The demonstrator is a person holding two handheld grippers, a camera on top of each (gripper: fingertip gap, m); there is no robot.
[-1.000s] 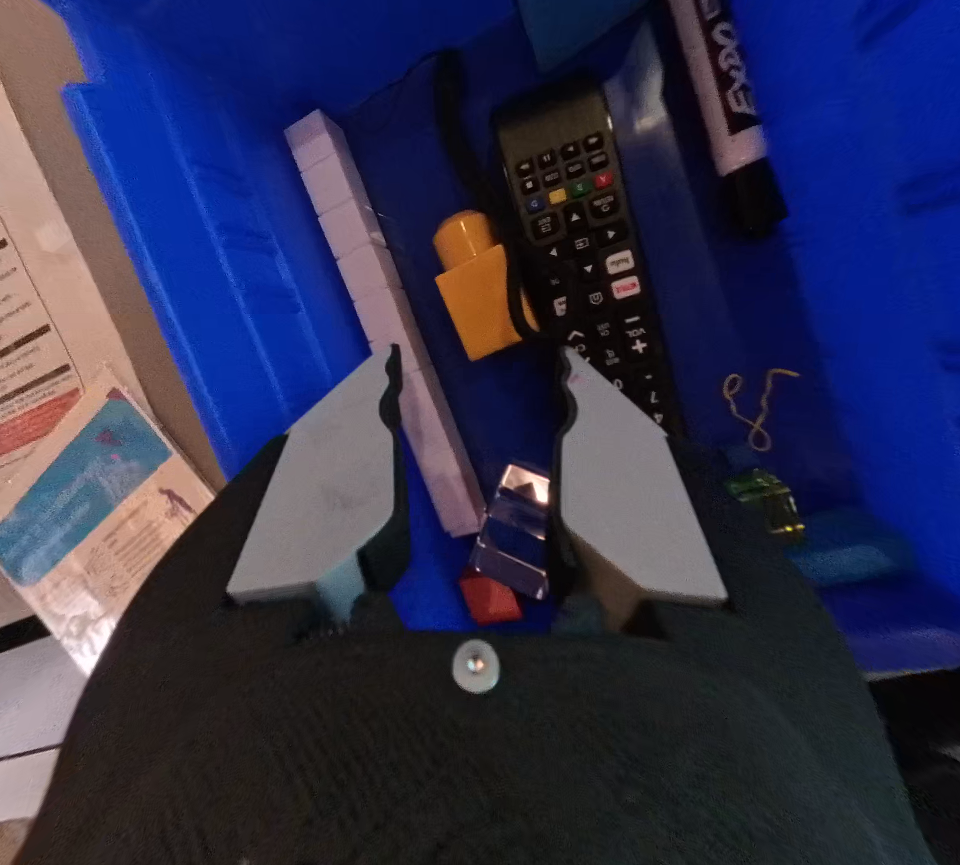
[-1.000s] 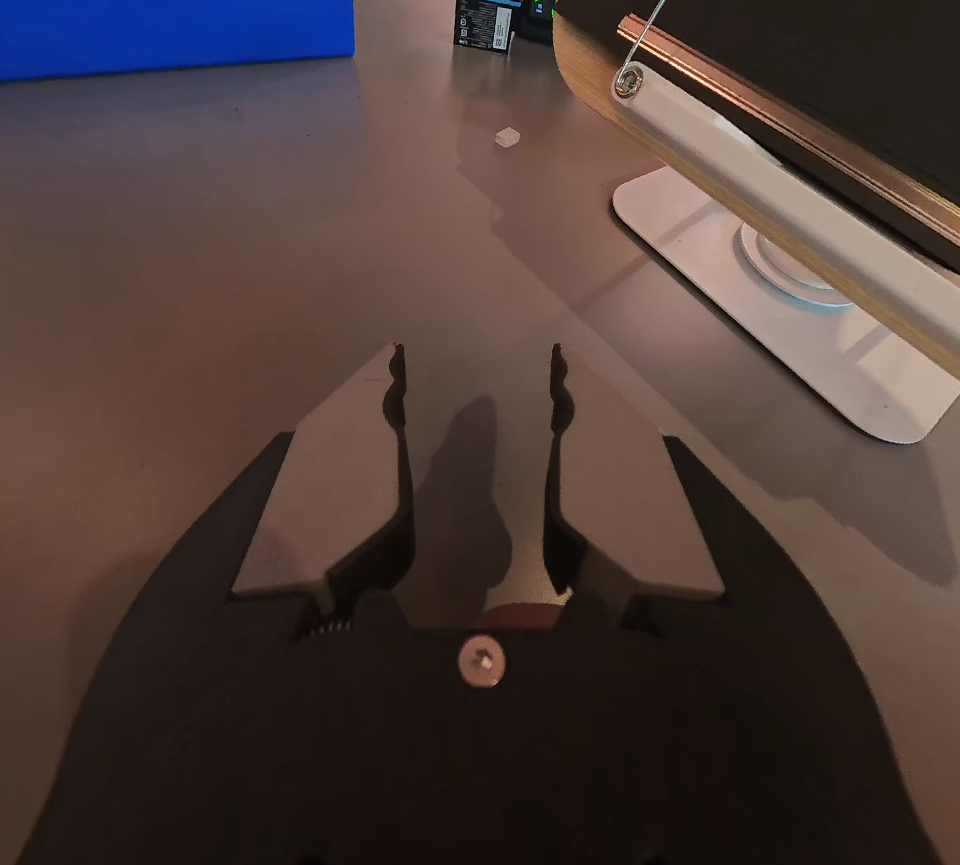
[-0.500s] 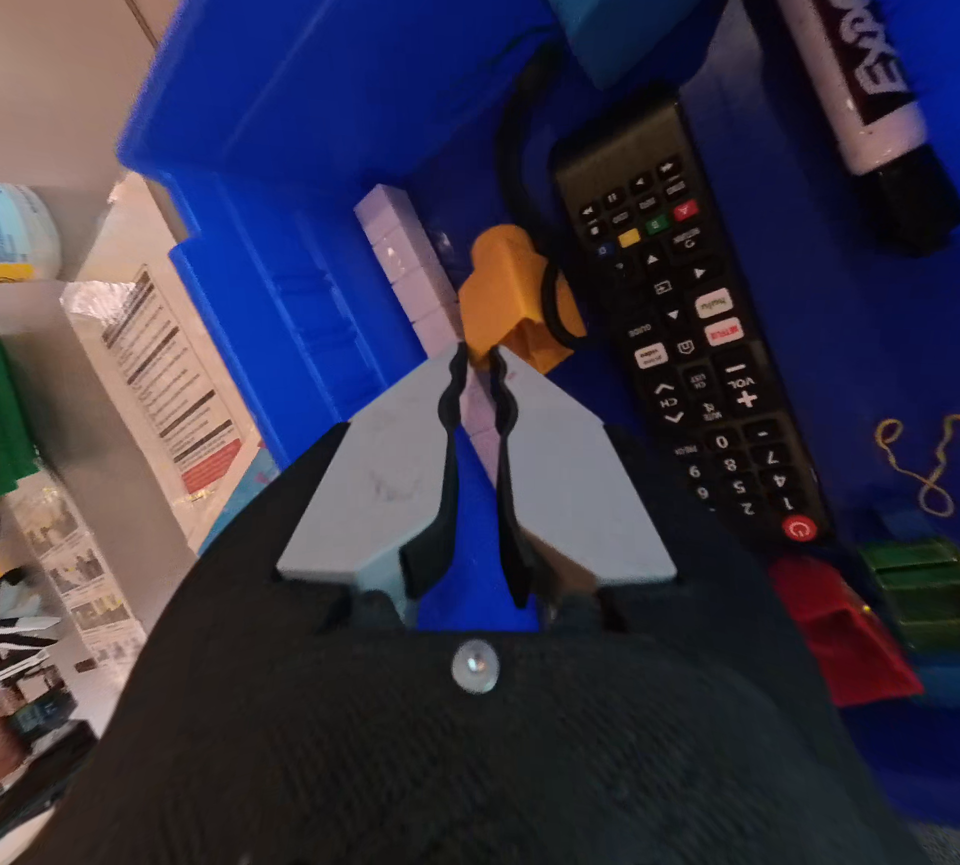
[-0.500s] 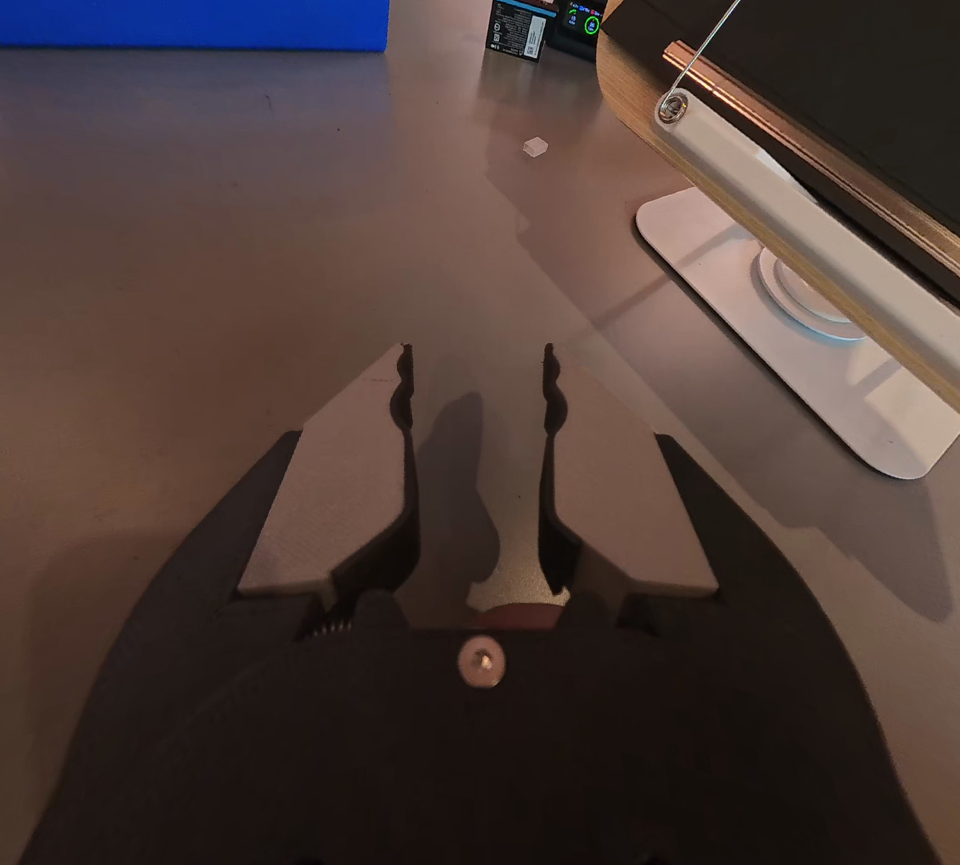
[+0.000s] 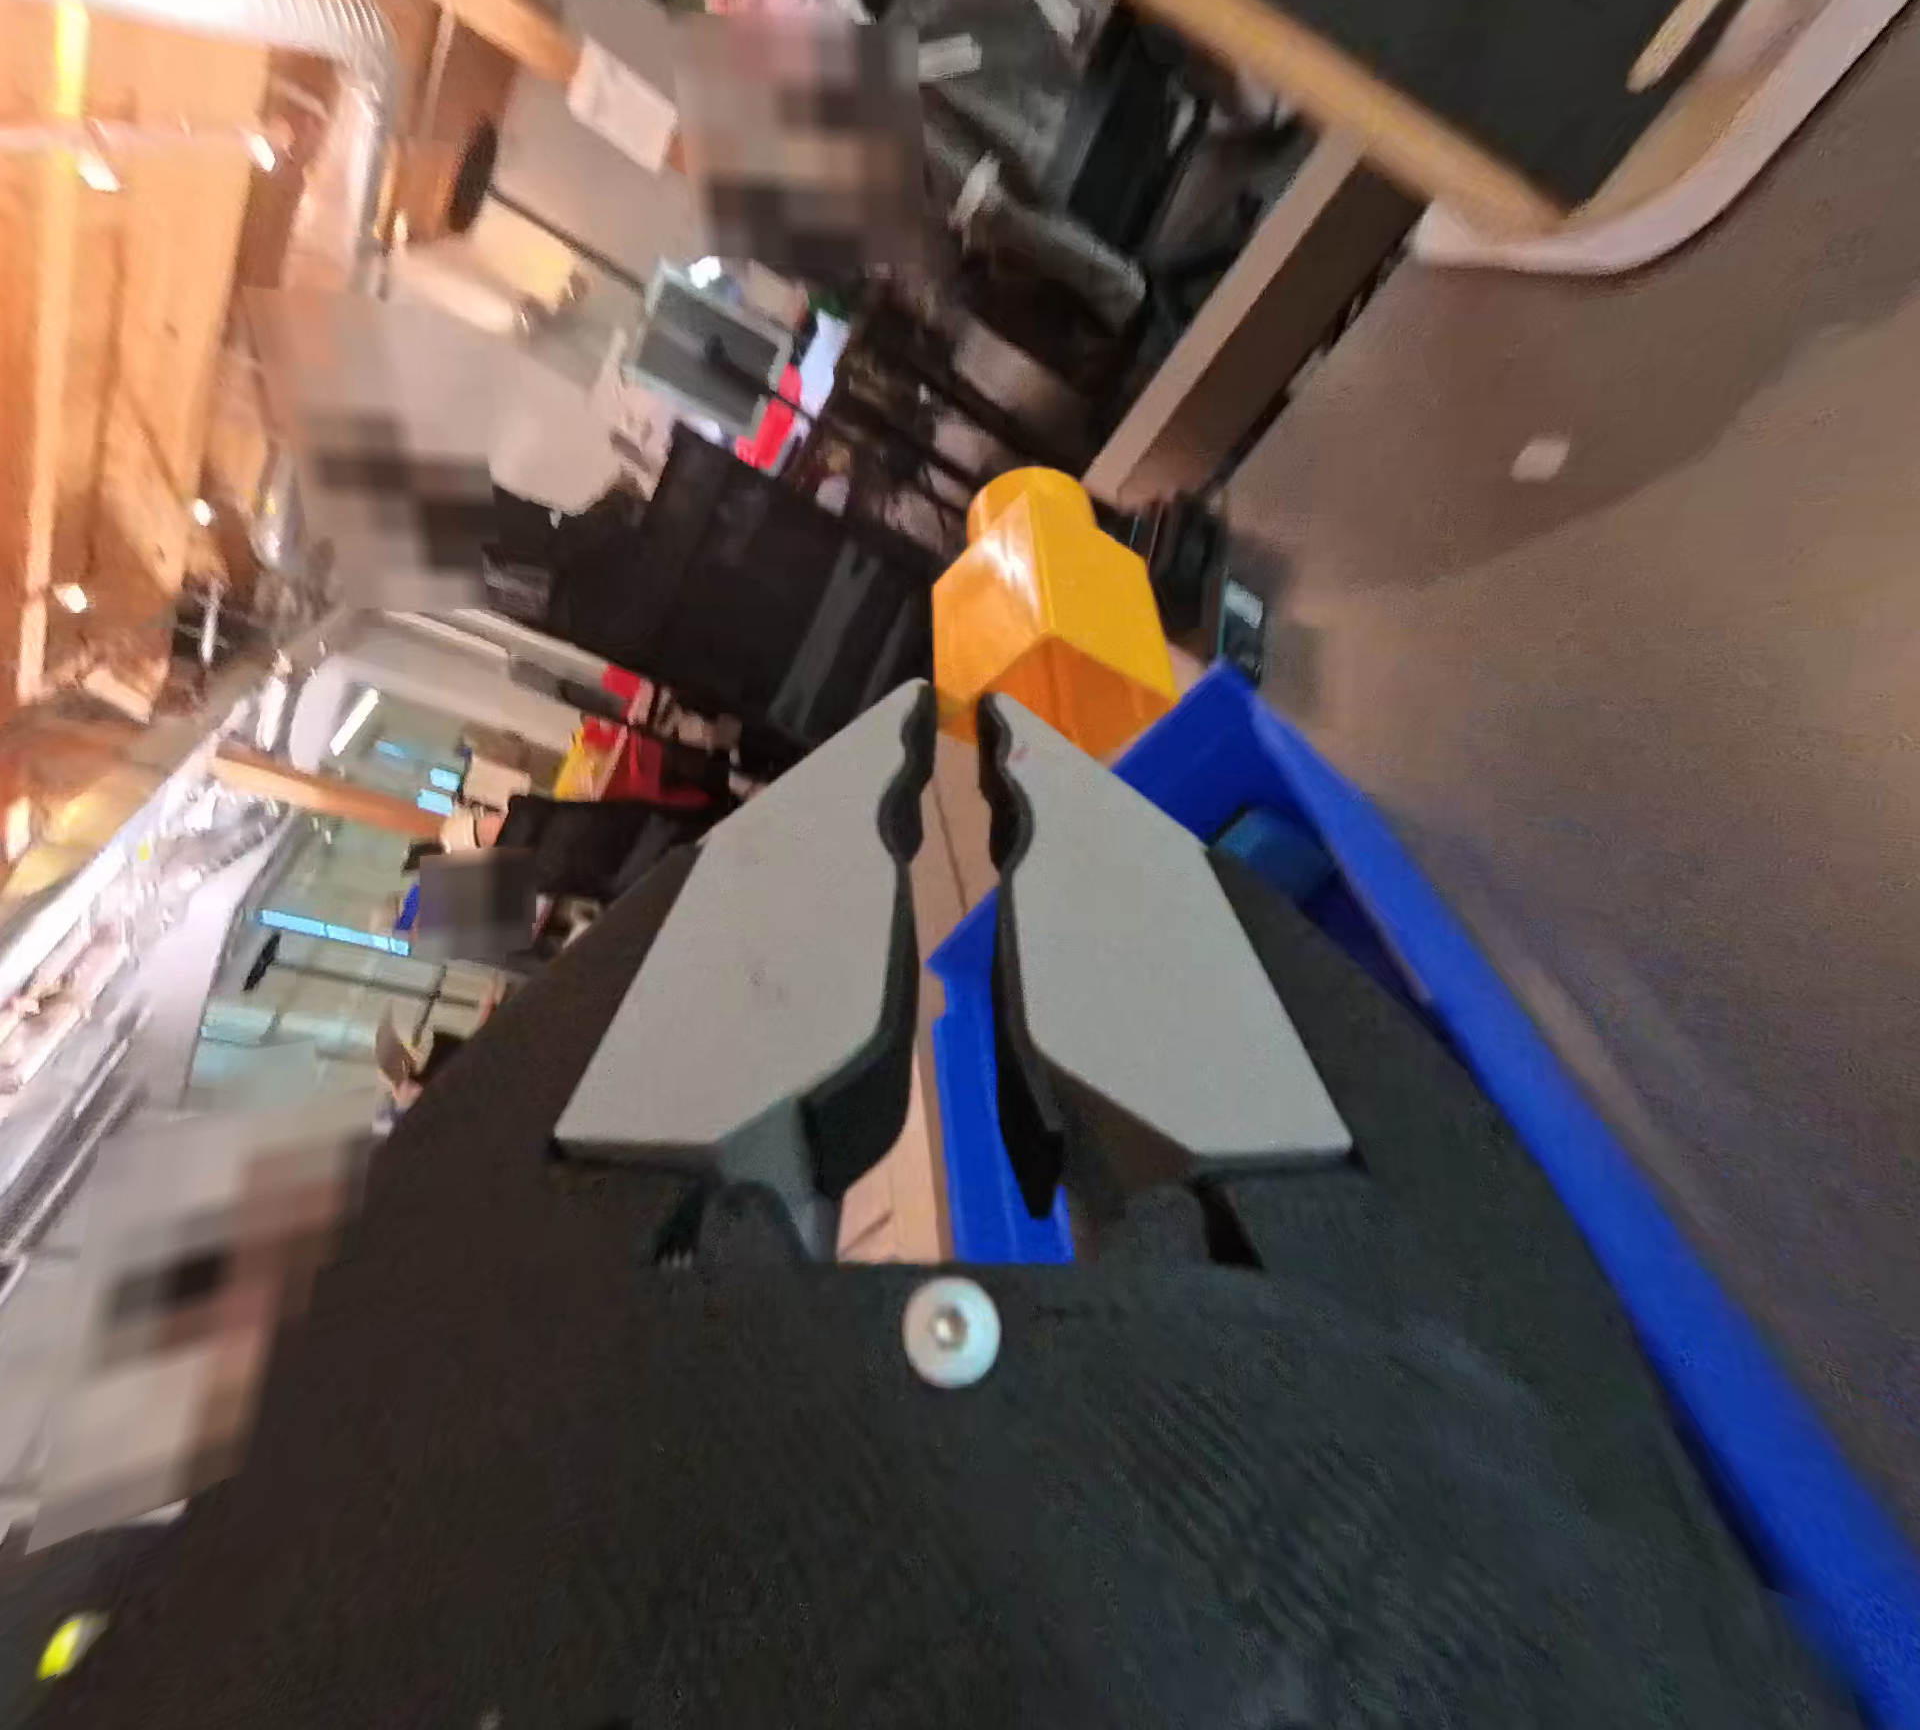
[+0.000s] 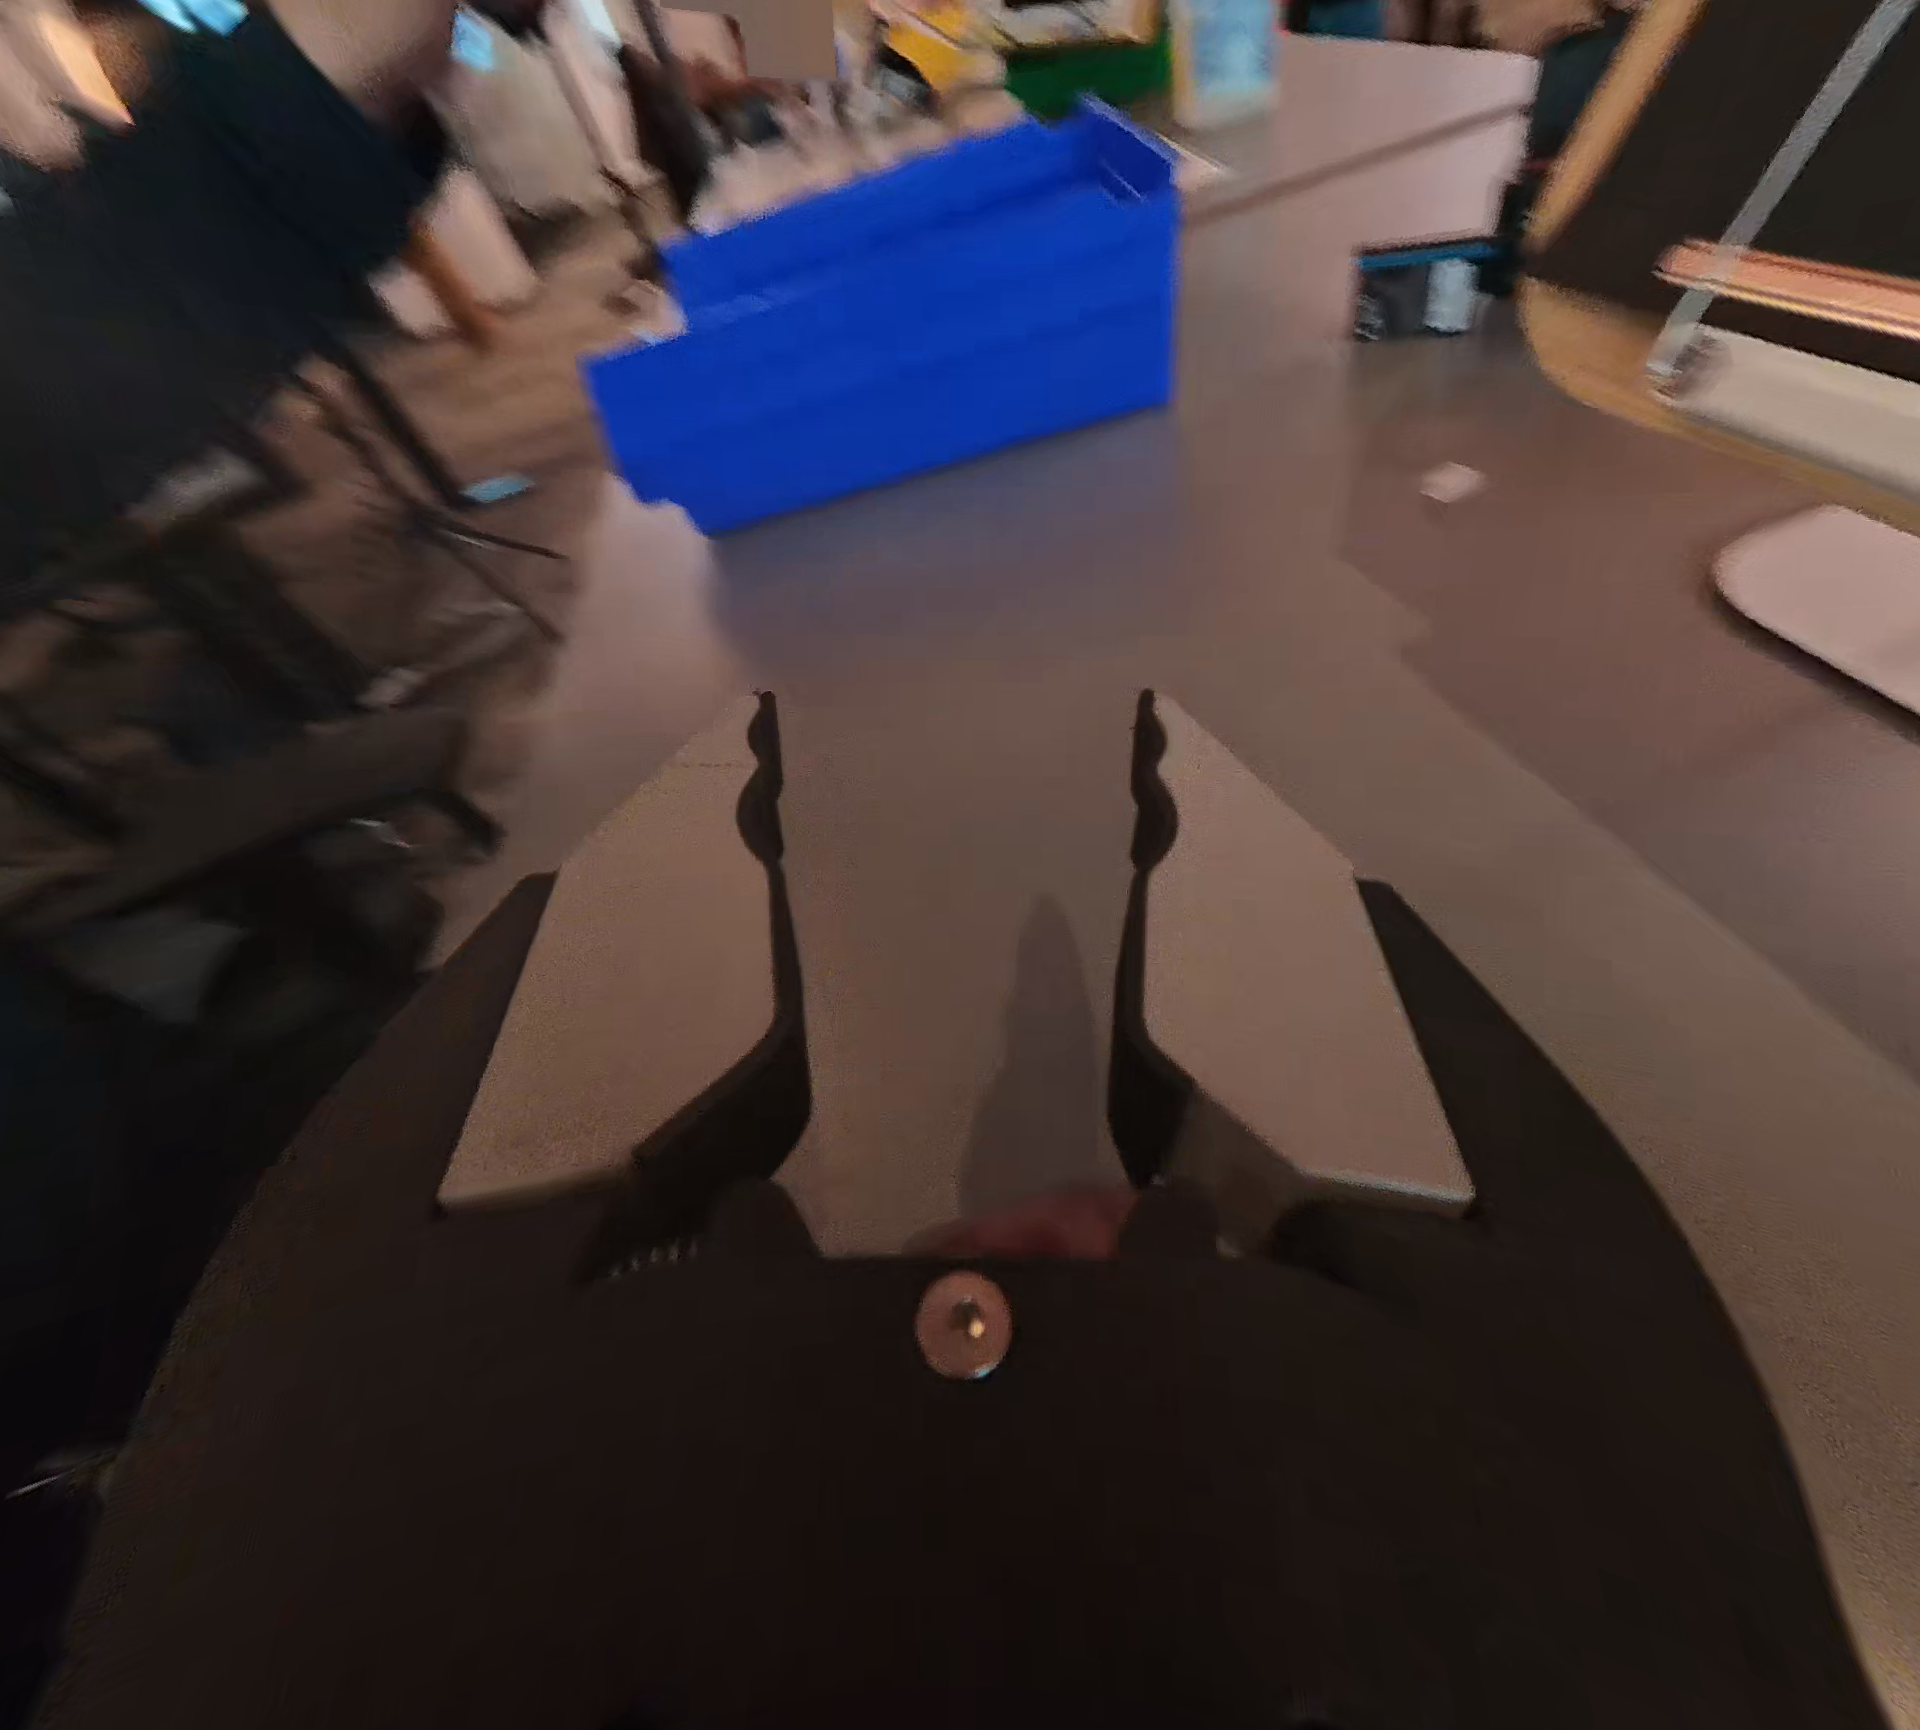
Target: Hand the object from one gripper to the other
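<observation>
I am watching the left gripper (image 5: 956,724) with its 2 fingers (image 5: 769,953) nearly together, pinching the near corner of the orange block (image 5: 1049,610) at their tips. The block, a squarish body with a round stub on its far end, is sticking out past the fingertips, up in the air over the blue bin (image 5: 1455,953). The left wrist view is tilted and blurred, so I am not reading much beyond that. The bin is sitting on the grey-brown surface (image 6: 1039,600), near its far left edge as the right wrist view shows it (image 6: 894,340). The right gripper (image 6: 951,724) is hovering low over the bare surface in front of the bin, well apart from it, its fingers (image 6: 644,984) spread wide and carrying nothing.
</observation>
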